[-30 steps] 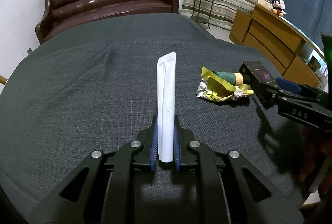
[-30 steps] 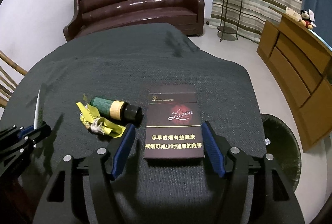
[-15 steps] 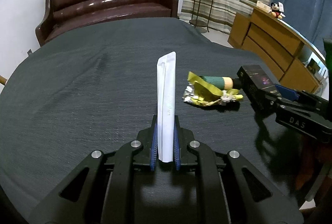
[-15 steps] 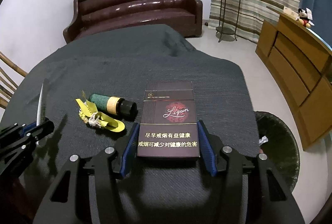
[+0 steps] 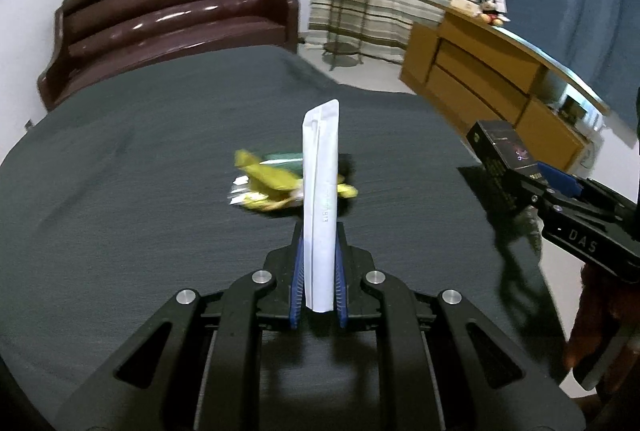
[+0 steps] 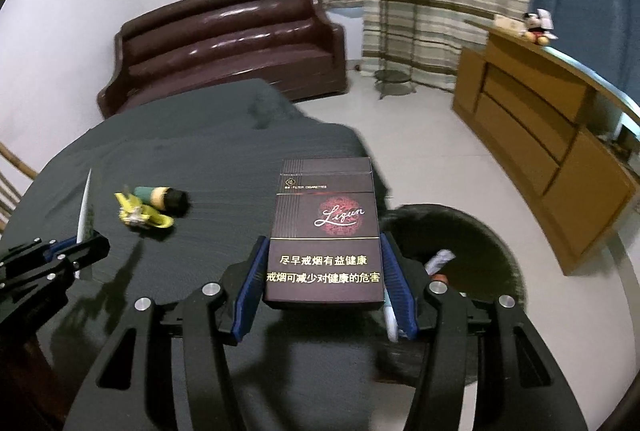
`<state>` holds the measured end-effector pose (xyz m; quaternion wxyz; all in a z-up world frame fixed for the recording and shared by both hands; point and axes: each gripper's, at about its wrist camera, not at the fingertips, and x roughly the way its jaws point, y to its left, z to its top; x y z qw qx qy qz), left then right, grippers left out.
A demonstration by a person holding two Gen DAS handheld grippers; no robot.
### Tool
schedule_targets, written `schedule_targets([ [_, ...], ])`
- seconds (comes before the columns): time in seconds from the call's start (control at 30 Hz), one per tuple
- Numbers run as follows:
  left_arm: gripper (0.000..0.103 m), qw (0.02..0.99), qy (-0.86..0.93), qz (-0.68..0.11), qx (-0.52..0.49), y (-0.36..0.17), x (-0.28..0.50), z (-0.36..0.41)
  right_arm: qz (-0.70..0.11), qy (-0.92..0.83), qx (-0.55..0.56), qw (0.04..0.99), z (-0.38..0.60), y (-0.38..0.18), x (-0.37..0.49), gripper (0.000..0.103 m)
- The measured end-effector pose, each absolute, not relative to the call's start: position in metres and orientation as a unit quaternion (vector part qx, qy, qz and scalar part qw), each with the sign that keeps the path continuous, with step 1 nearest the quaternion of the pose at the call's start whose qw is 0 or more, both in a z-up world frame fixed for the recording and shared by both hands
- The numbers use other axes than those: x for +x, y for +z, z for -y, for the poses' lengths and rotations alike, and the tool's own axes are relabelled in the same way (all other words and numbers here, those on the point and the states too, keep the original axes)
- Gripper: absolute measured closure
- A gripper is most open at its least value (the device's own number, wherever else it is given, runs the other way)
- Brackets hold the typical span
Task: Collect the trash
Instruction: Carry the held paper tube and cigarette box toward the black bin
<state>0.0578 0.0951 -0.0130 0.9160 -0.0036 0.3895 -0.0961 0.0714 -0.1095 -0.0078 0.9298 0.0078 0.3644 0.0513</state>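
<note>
My left gripper point(image 5: 318, 231) is shut on a long white sachet point(image 5: 320, 171) that stands upright between its blue pads. My right gripper point(image 6: 324, 241) is shut on a dark cigarette pack point(image 6: 326, 215), held above the table's right edge. Just beyond and right of it, a round black trash bin point(image 6: 480, 271) stands on the floor. A crumpled yellow wrapper point(image 6: 140, 215) and a small green bottle point(image 6: 160, 197) lie on the dark tablecloth point(image 6: 208, 159). In the left wrist view the wrapper point(image 5: 268, 183) sits partly behind the sachet, and the right gripper point(image 5: 536, 183) with the pack point(image 5: 500, 151) is at right.
The bin holds a few pieces of trash point(image 6: 438, 259). A brown leather sofa point(image 6: 224, 47) stands behind the table. A wooden cabinet point(image 6: 540, 135) lines the right wall, and a plant stand point(image 6: 394, 31) is by the curtains. A wooden chair back point(image 6: 16, 167) shows at left.
The right gripper closed on the cigarette pack, lifted it off the cloth and carried it right toward the bin. The left gripper moved right too, still holding the sachet.
</note>
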Motion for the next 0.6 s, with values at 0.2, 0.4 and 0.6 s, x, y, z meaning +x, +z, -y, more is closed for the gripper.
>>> schedule_targets([
  [0.2, 0.09, 0.915, -0.132, -0.382, 0.018, -0.009, 0.06, -0.045, -0.351, 0.01, 0.017, 0.936, 0.154, -0.005, 0.064, 0.049],
  [0.4, 0.09, 0.913, -0.158, -0.374, 0.037, -0.009, 0.065, 0.0, -0.348, -0.014, 0.023, 0.937, 0.184, -0.007, 0.064, 0.049],
  [0.6, 0.09, 0.912, -0.175, -0.367, 0.054, -0.01, 0.073, 0.039, -0.336, -0.027, 0.016, 0.941, 0.204, -0.006, 0.063, 0.049],
])
